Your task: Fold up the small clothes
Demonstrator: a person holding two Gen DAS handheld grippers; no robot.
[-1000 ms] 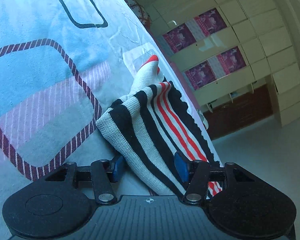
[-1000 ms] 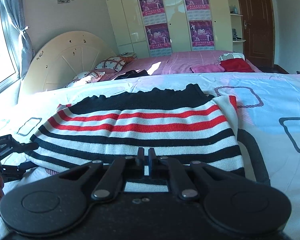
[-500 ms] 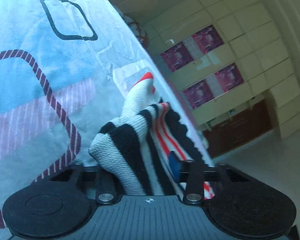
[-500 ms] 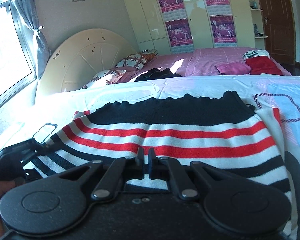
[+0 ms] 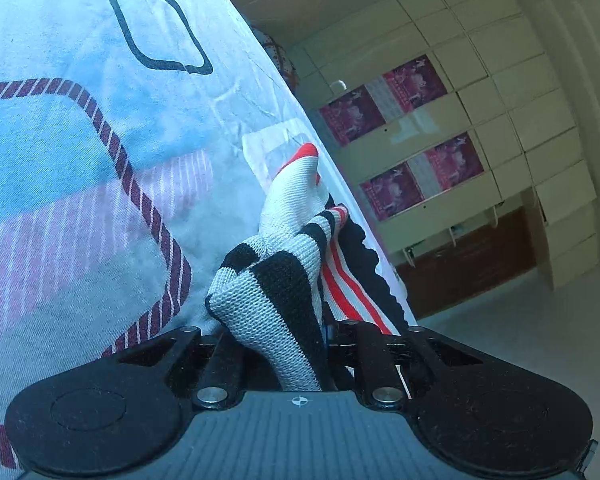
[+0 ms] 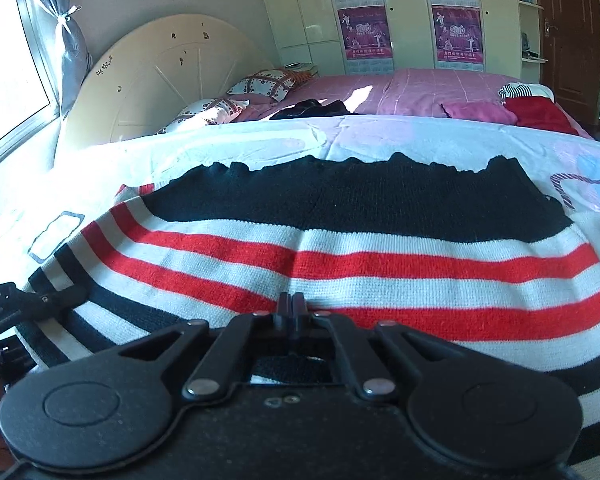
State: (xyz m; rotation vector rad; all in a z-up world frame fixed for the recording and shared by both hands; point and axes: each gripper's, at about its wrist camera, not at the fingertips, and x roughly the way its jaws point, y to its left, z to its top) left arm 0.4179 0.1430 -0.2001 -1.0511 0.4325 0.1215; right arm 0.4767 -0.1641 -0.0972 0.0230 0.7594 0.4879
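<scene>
Across the printed bedsheet (image 6: 380, 136), both the left claw (image 5: 278, 332) and right claw (image 6: 293, 306) pinch the ribbed striped knit sweater (image 6: 340, 240).

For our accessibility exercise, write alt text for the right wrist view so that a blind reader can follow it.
The right gripper, jaws together, pinches the near edge of a black, white and red striped knit garment spread on a pale patterned bedspread. At far left the left gripper grips the garment's corner. Behind are a round cream headboard, pillows and wardrobe posters.
</scene>
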